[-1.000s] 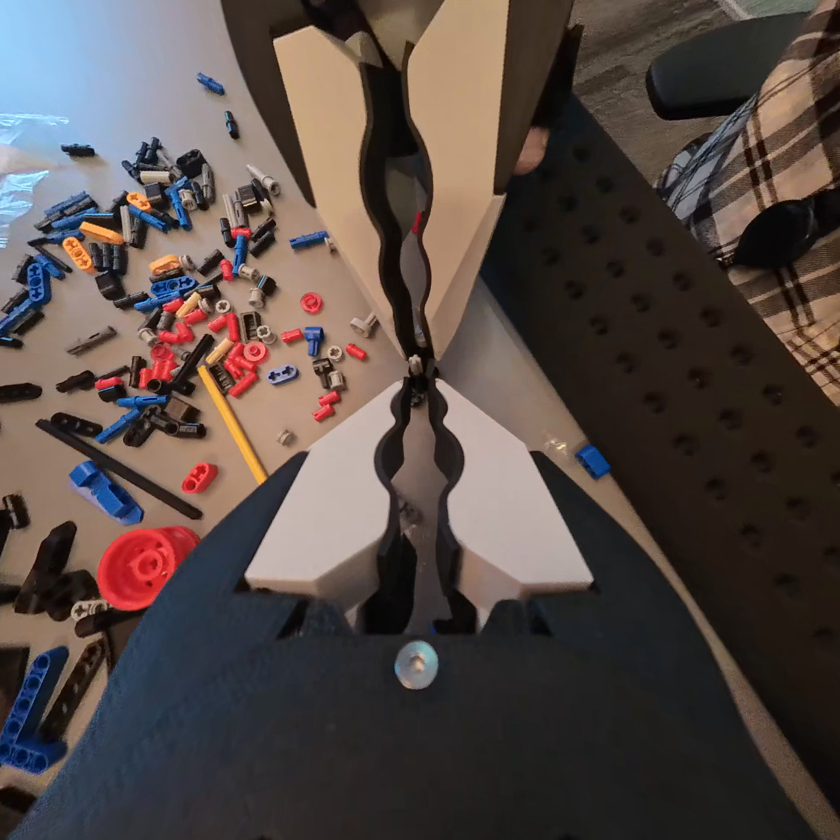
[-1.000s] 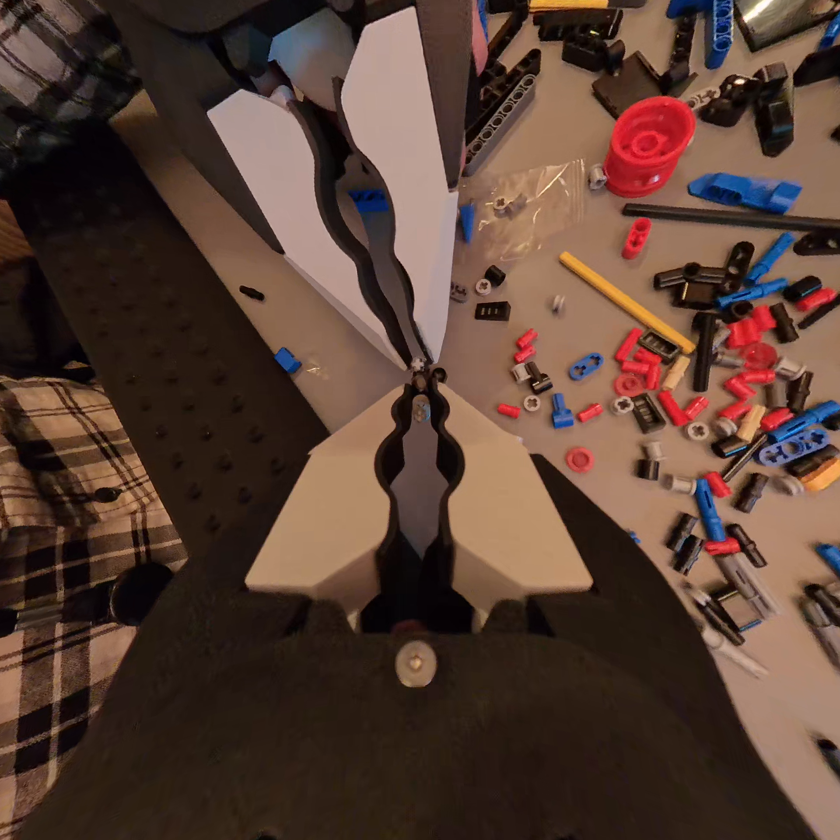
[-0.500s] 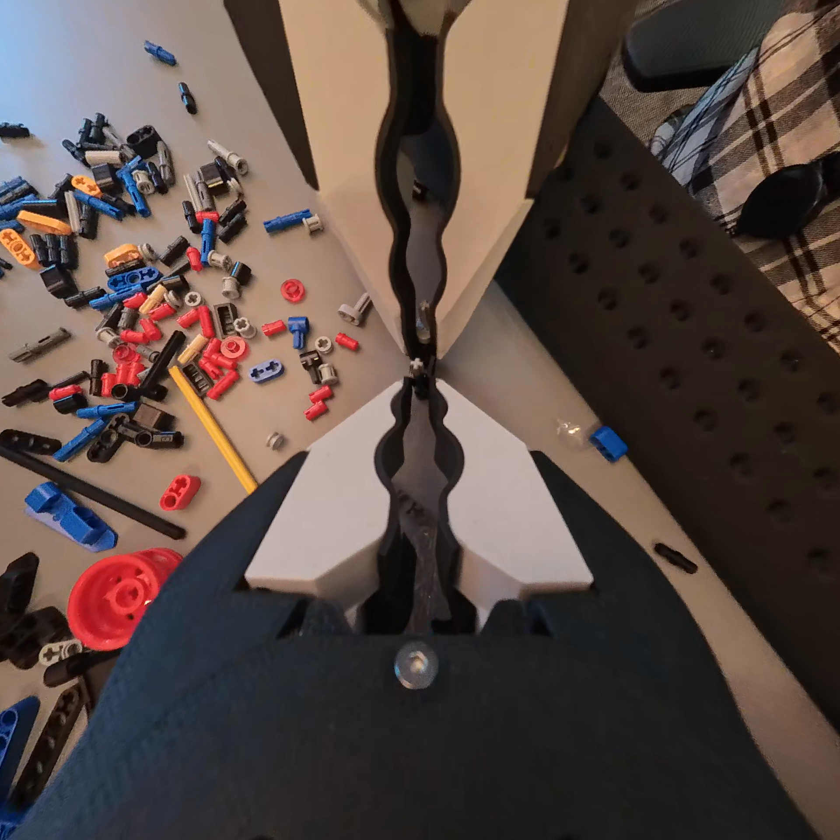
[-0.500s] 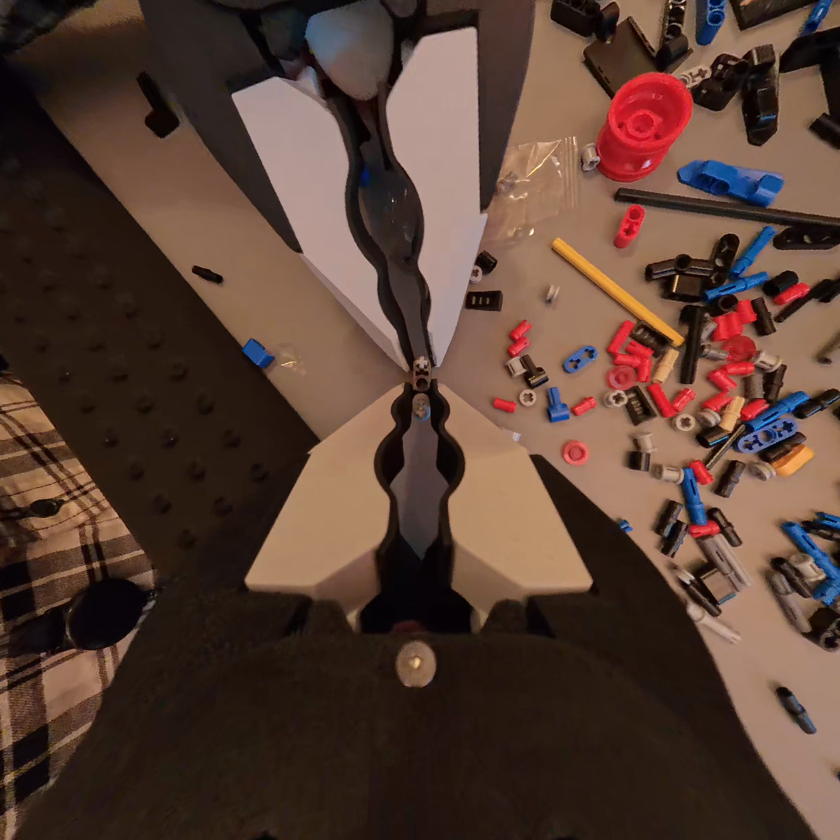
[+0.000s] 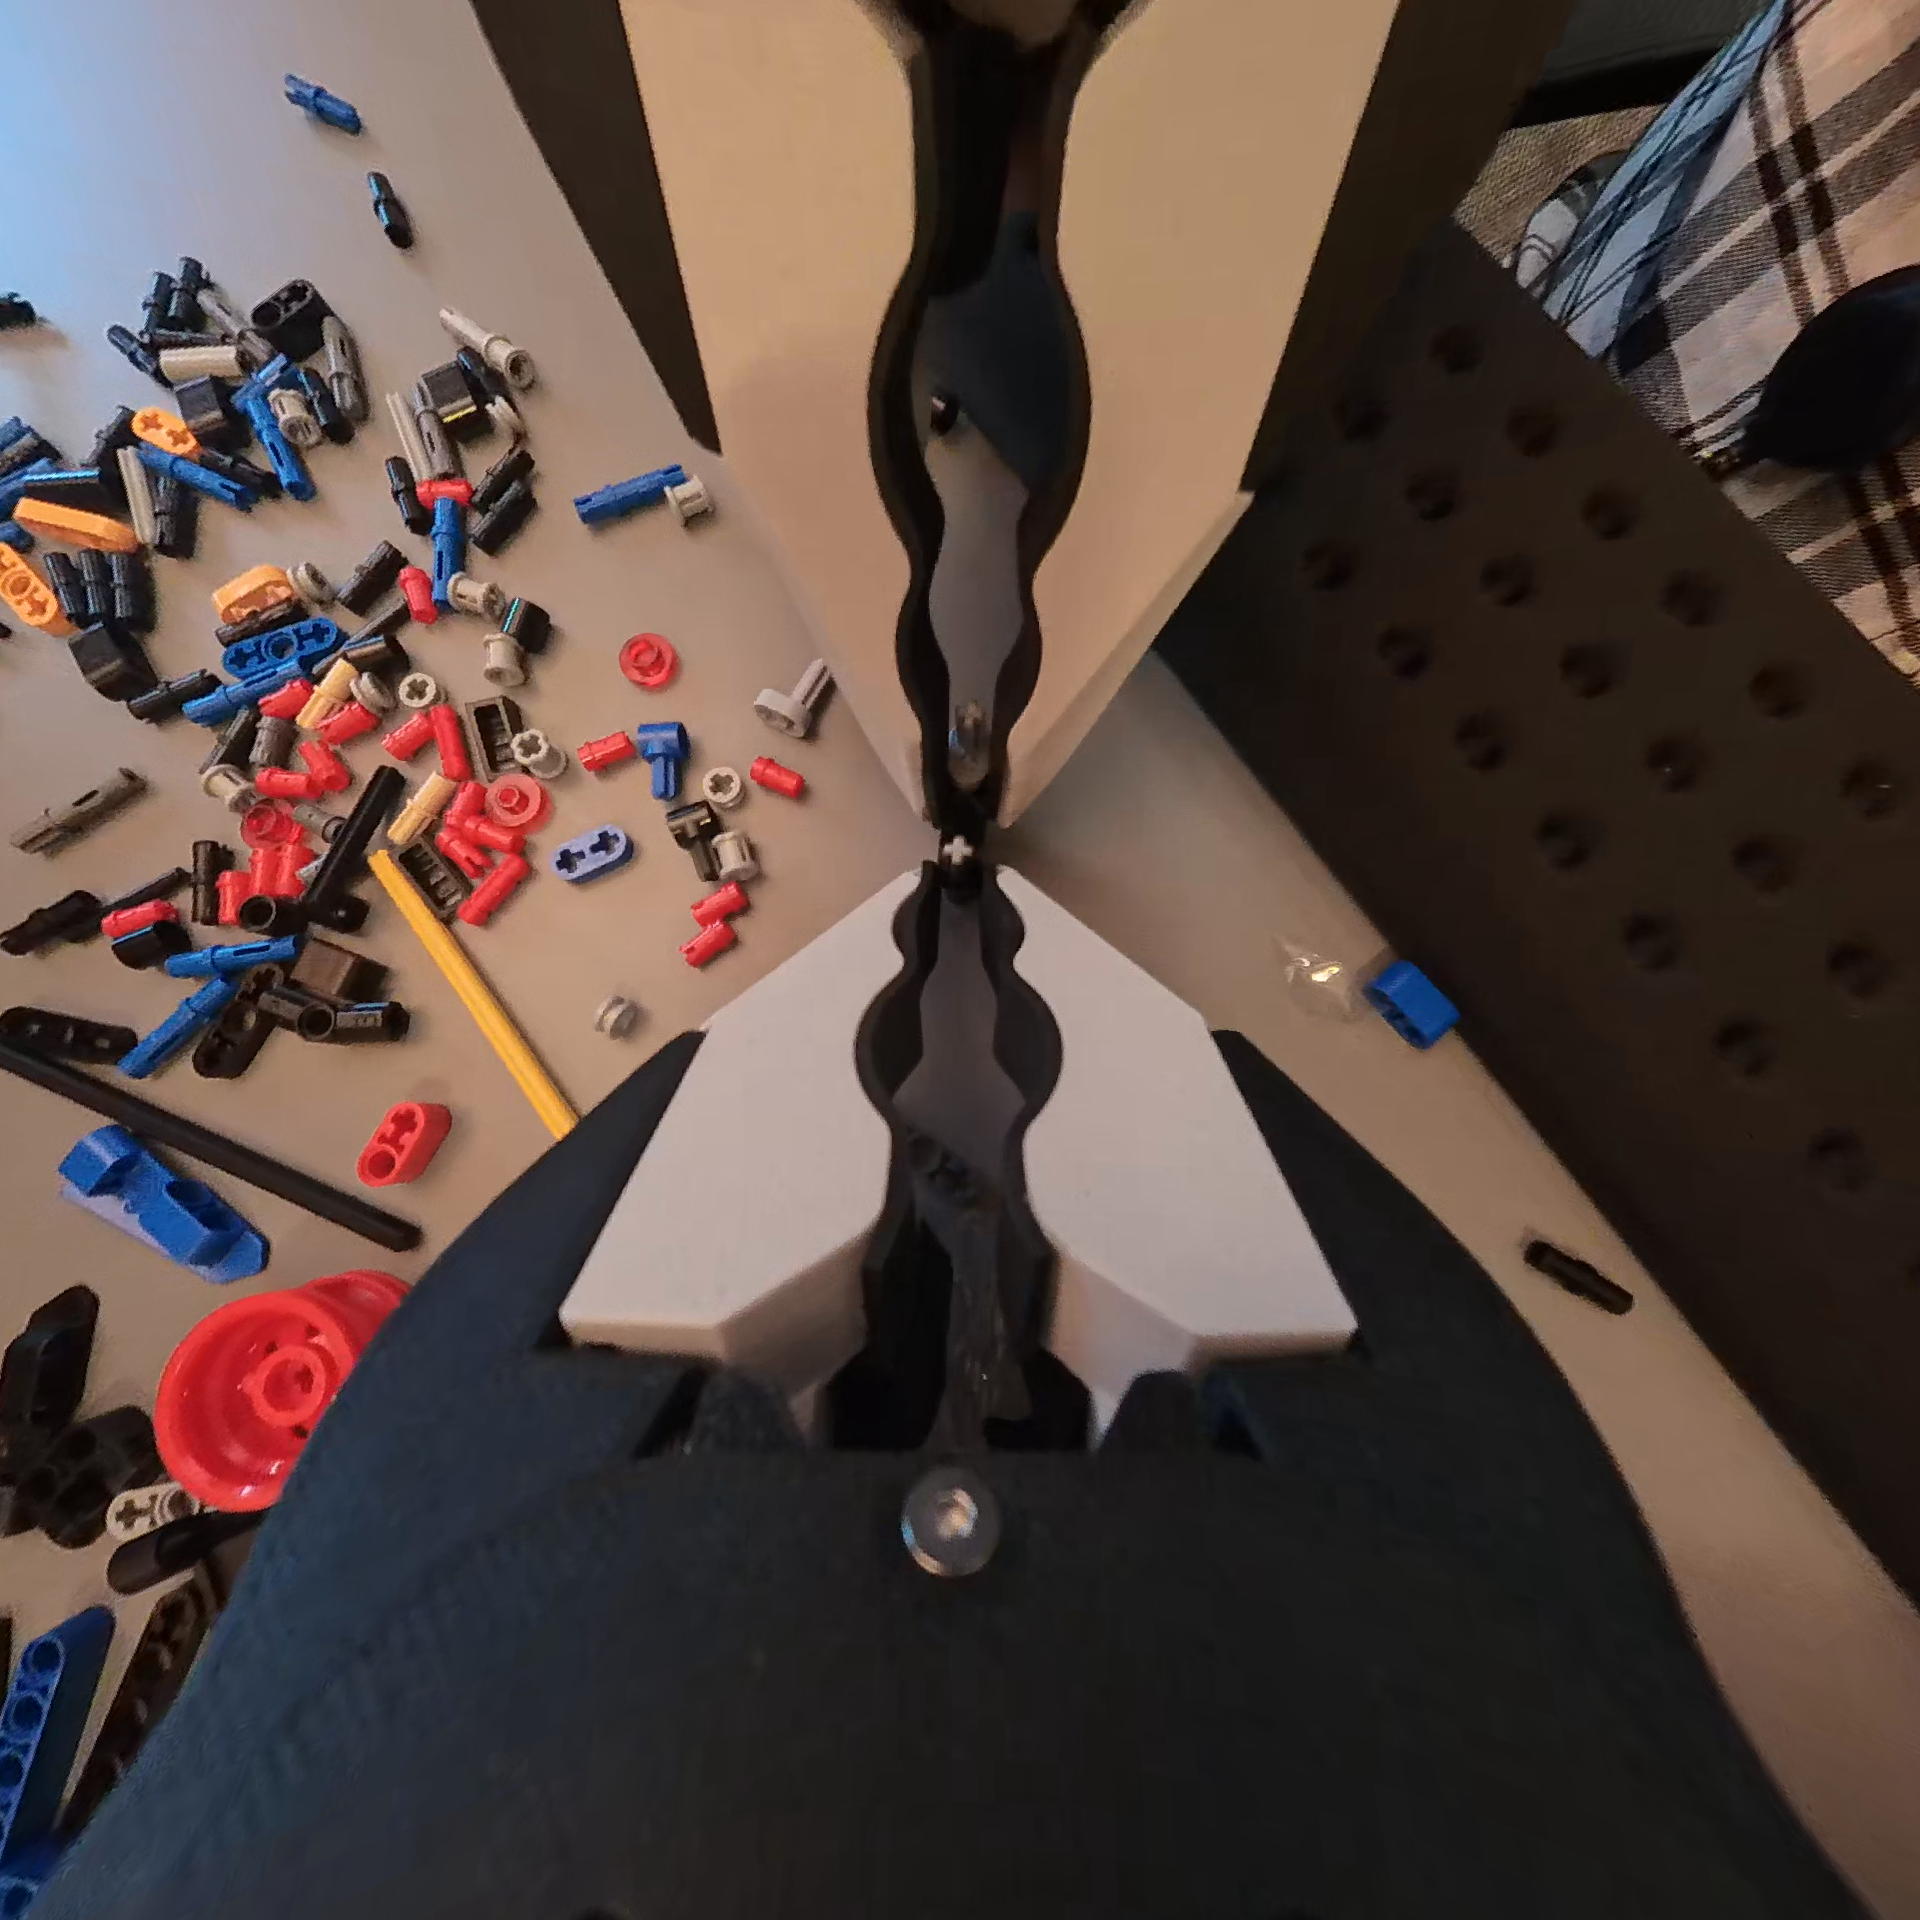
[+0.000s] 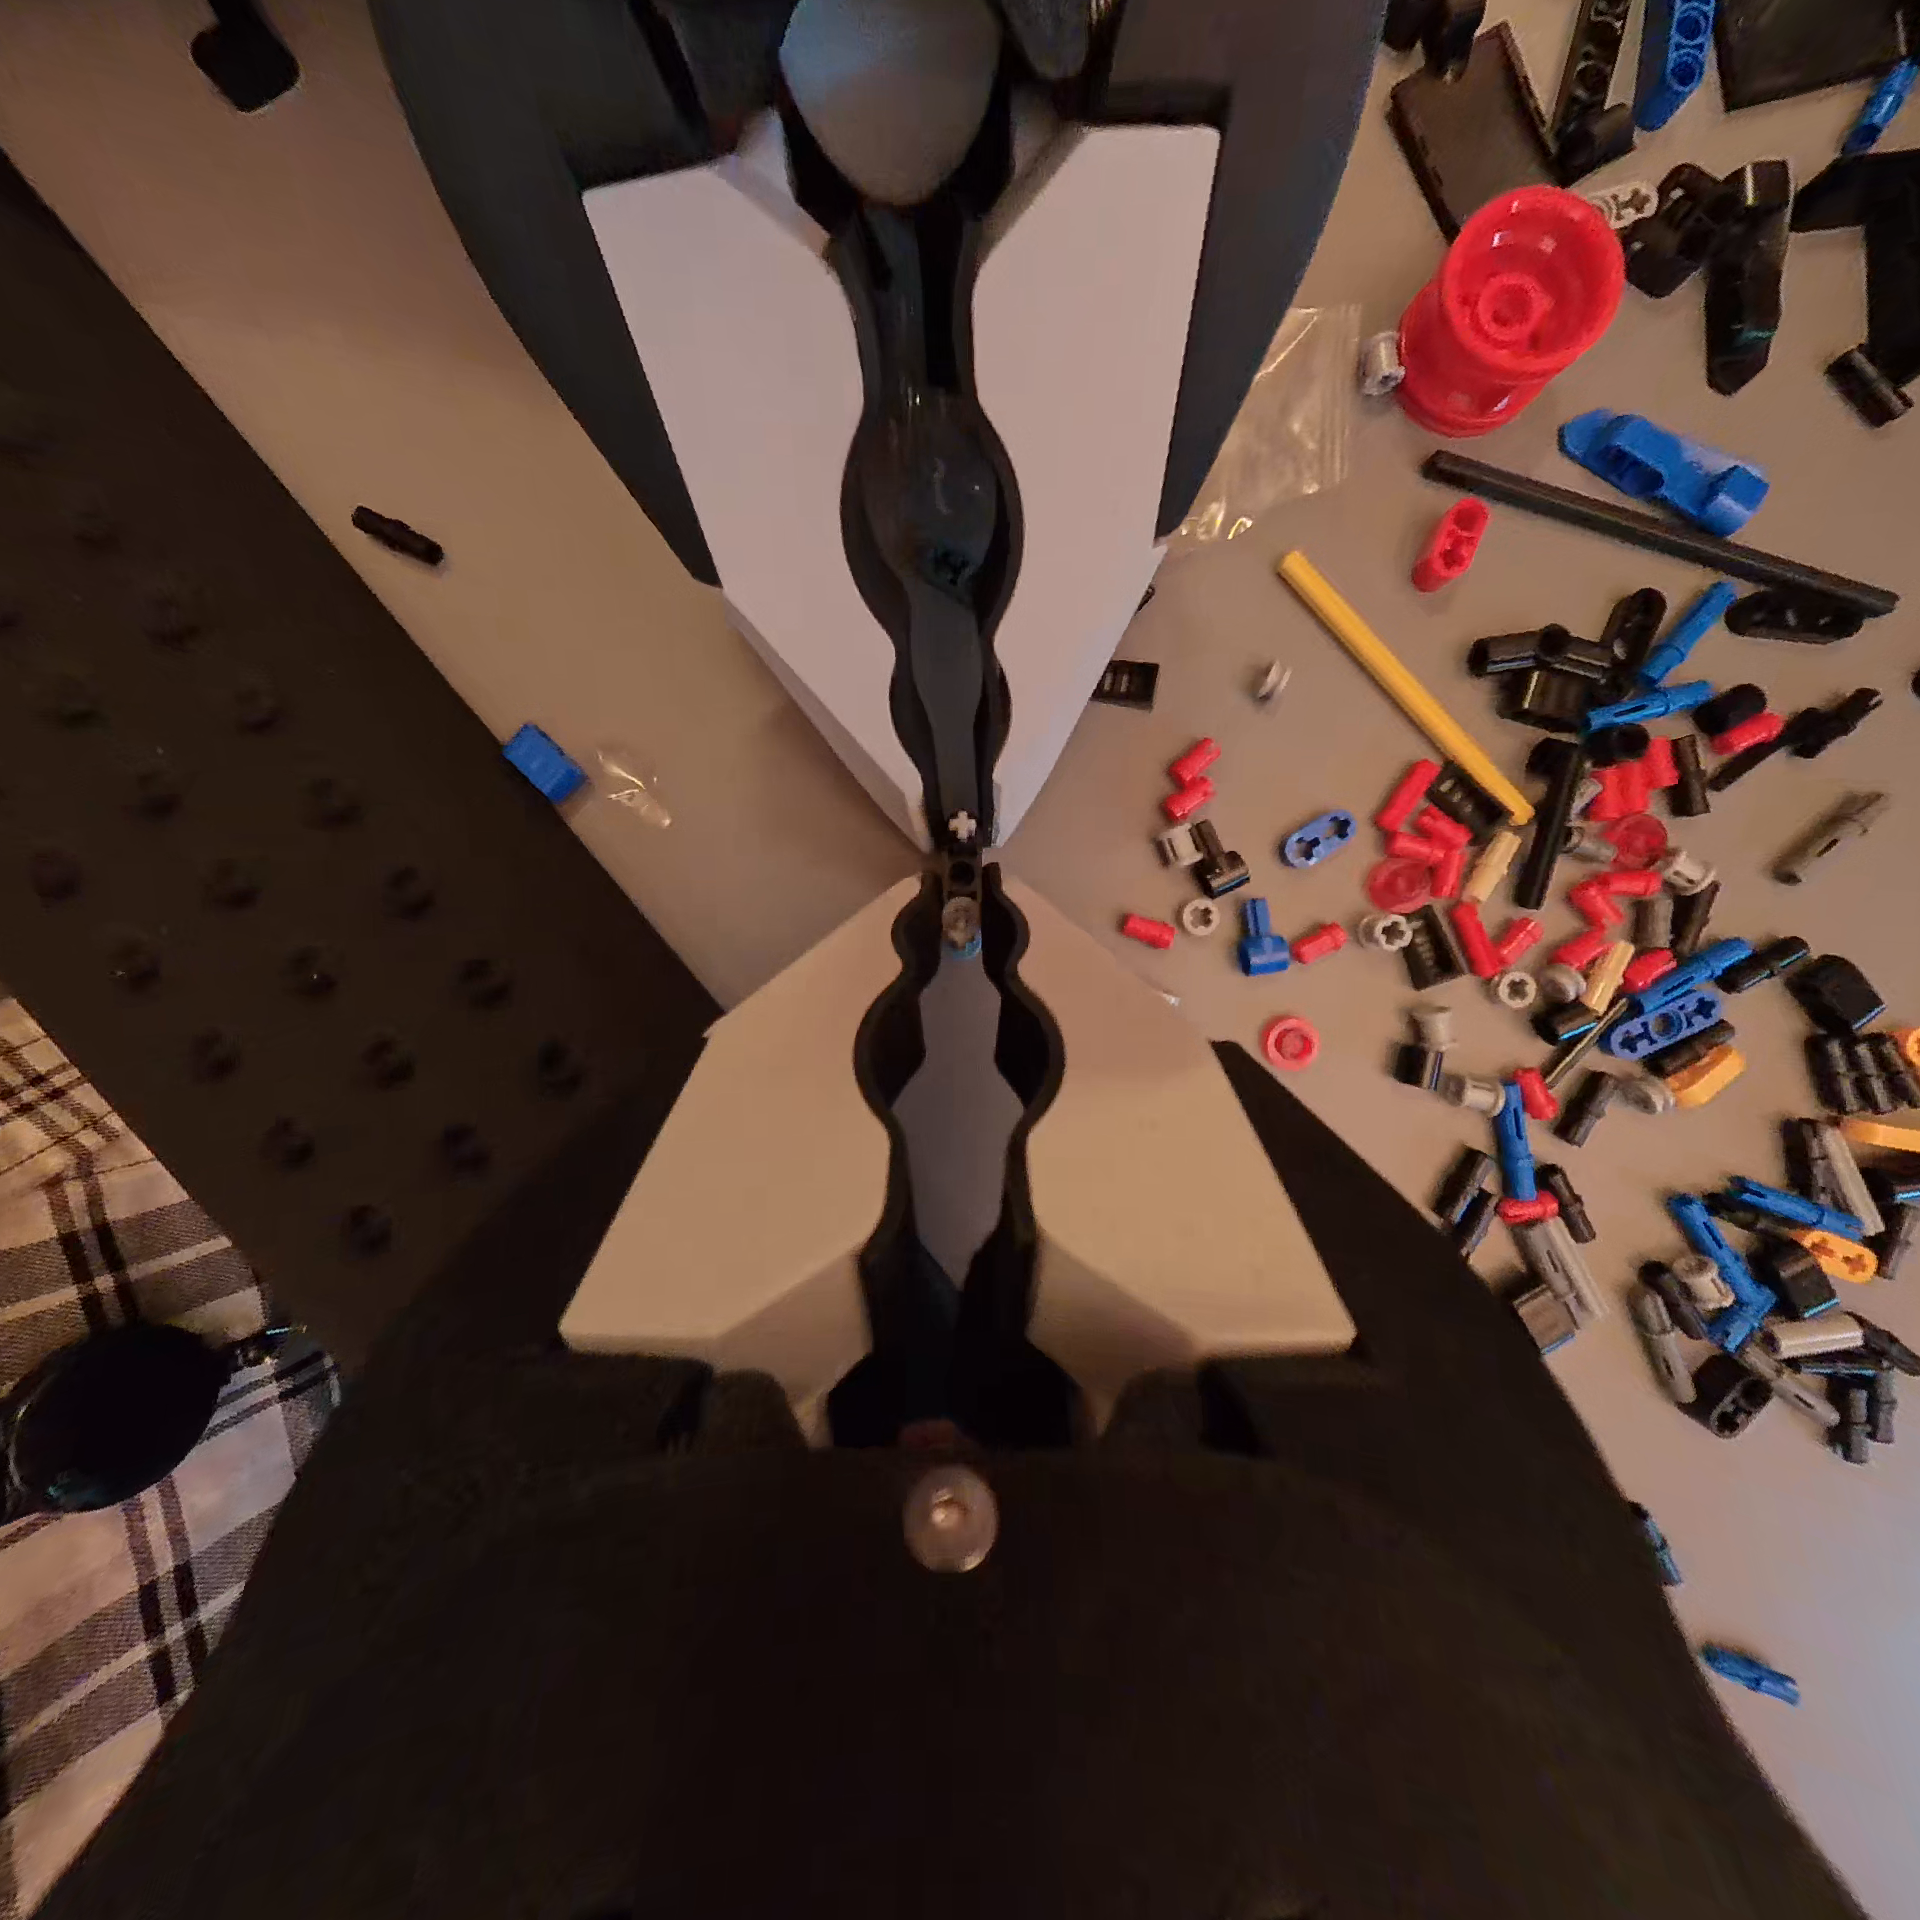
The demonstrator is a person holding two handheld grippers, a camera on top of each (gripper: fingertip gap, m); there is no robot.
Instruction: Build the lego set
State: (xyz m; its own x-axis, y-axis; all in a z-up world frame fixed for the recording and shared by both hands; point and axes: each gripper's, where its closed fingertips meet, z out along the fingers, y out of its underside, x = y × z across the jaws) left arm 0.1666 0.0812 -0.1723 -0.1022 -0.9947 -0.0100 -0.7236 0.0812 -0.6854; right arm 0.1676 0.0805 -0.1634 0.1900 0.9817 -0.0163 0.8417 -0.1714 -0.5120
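Meanwhile, in the left wrist view, the left gripper [image 5: 958, 883] has its jaws pressed together on a small black connector [image 5: 964, 881], tip to tip with the right gripper [image 5: 966, 800], above the bare strip of tabletop [image 5: 1195, 935] along its near edge, where a black perforated panel [image 5: 1621, 790] borders it. A blue brick [image 5: 1411, 1000] and a black pin [image 5: 1577, 1276] lie on that strip; the loose pile of pieces [image 5: 312, 727] and a red wheel [image 5: 265, 1392] sit well apart toward the far side. Compared with a second ago, the opposing gripper now stands straight in line rather than tilted. In the right wrist view, the right gripper [image 6: 962, 902] is clamped on a grey-and-blue pin [image 6: 962, 925] whose end sits in the connector [image 6: 962, 871], and a white cross-axle end [image 6: 962, 826] shows at the left gripper's [image 6: 962, 821] tips. The yellow axle [image 6: 1403, 686] and scattered parts lie clear to the side. The clear bag [image 6: 1278, 416] has become partly hidden behind the left gripper.
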